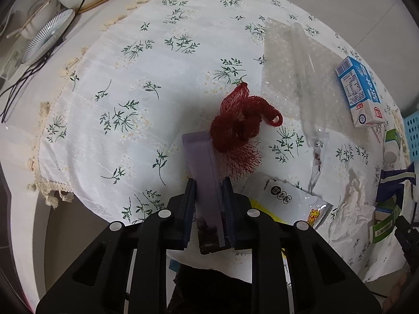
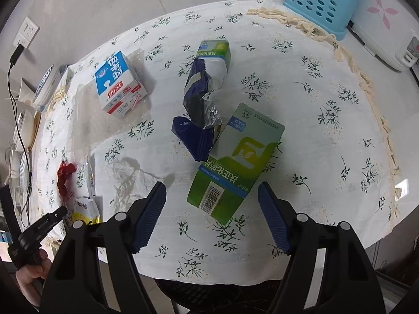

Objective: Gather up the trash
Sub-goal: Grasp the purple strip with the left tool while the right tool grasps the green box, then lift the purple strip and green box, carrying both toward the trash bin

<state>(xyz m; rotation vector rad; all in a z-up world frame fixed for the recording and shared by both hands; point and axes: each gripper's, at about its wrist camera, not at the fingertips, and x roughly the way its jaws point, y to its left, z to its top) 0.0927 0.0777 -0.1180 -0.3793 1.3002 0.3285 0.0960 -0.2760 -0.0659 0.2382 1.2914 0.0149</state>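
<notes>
On the table (image 1: 110, 83), under a white cloth printed with green sprigs, the trash lies scattered in front of both grippers. Between the fingers of the left gripper (image 1: 208, 191) sits one flat purple wrapper (image 1: 203, 162), pinched on both sides, its far end touching one bundle of red net (image 1: 239, 123). Near it are one sheet of bubble wrap (image 1: 293, 78), one blue and white milk carton (image 1: 360, 91), one white snack bag with yellow print (image 1: 290, 200) and one crumpled tissue (image 1: 351, 209). The right gripper (image 2: 212, 209) hovers with its fingers spread wide and nothing between them, just above the near end of one green and white box (image 2: 235, 164) lying flat. Beyond that box are one torn dark blue foil bag (image 2: 197, 110) and a second, smaller green carton (image 2: 216, 55) touching the bag's far end; the milk carton stands well to their left. One blue perforated basket (image 2: 319, 2) stands at the far edge.
</notes>
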